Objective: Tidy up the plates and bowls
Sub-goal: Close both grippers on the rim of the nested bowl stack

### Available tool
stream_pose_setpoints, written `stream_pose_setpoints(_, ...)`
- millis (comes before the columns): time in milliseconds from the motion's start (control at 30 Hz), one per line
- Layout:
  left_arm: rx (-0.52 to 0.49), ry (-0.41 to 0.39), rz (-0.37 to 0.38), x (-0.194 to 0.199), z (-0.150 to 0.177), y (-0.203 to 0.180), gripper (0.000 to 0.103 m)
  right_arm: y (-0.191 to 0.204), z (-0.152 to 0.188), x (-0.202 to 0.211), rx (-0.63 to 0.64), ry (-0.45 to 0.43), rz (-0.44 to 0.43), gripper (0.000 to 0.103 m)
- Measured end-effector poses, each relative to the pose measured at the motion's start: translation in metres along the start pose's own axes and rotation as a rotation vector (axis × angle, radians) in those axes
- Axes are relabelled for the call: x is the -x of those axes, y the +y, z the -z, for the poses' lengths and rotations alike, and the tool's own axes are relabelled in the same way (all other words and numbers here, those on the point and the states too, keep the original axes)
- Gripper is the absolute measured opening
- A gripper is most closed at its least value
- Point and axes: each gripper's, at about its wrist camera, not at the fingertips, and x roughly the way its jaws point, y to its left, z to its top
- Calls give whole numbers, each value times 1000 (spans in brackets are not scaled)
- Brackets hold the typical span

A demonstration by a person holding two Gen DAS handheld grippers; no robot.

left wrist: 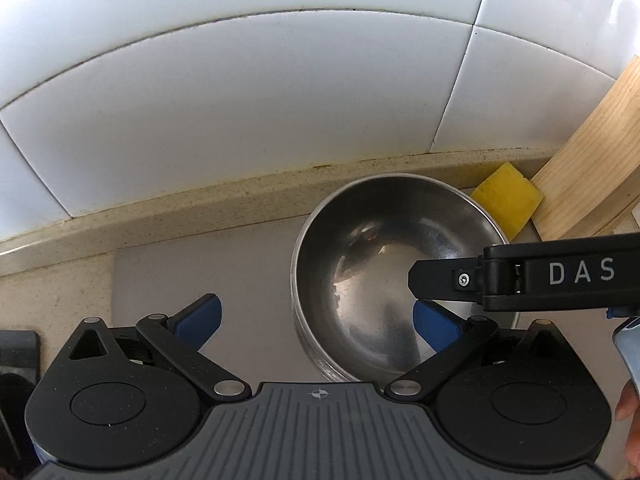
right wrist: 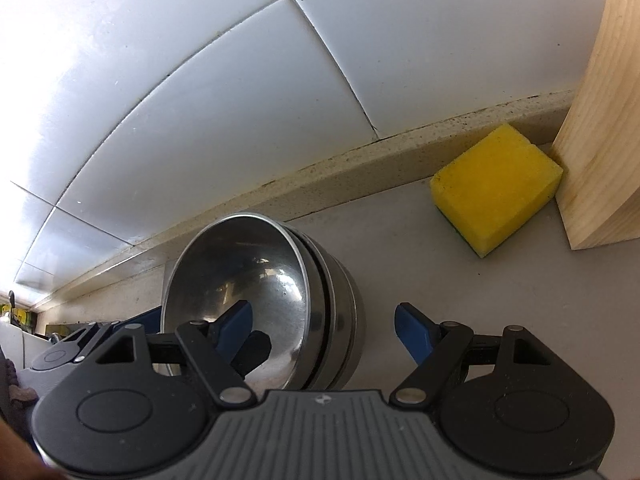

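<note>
My left tongs gaping wide astride the near rim of the stacked steel bowls on the worktop, my right tongs likewise wide, left pad inside the bowls, sponge beyond.

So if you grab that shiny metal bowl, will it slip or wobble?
Probably a bit slippery: the steel bowl looks smooth and polished, so the pads could slide on its thin rim. It seems stiff and unlikely to break. It sits nested in other bowls, so those might lift or rattle too. Its rounded bottom could rock if pushed.
</note>
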Motion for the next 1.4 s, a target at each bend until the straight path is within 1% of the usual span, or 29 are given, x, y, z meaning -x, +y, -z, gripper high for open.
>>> stream_pose_setpoints(367,2,0,-4,0,-2,0,98,1,0,3,2,-9,5,54)
stream_pose_setpoints(667,5,8,-6,-11,0,3,97,3,3,-7,8,4,12,54)
stream_pose_setpoints(867,18,-1,10,-13,0,5,97,1,3,-10,14,1,-3,54)
stream_pose_setpoints(967,18,-4,26,-14,0,5,97,-4,2,-14,-18,16,-36,54)
stream_pose_setpoints(1033,15,-8,36,-14,1,5,96,-9,3,-17,-53,35,-67,53)
stream_pose_setpoints(1067,17,-9,47,-14,1,5,94,-11,3,-19,-65,39,-76,53)
stream_pose_setpoints(1100,22,-9,66,-14,1,4,91,-12,4,-20,-71,41,-83,53)
stream_pose_setpoints(1167,22,-13,95,-14,2,2,89,-12,5,-24,-87,56,-109,51)
stream_pose_setpoints(1233,14,-21,115,-12,3,0,84,-11,6,-26,-95,58,-109,51)
stream_pose_setpoints(1267,20,-19,133,-12,3,0,80,-11,6,-27,-94,56,-110,50)
stream_pose_setpoints(1300,31,-15,151,-12,2,0,79,-12,7,-26,-101,55,-113,49)
stream_pose_setpoints(1400,27,-19,151,-12,3,-1,78,-17,5,-25,-121,54,-119,46)
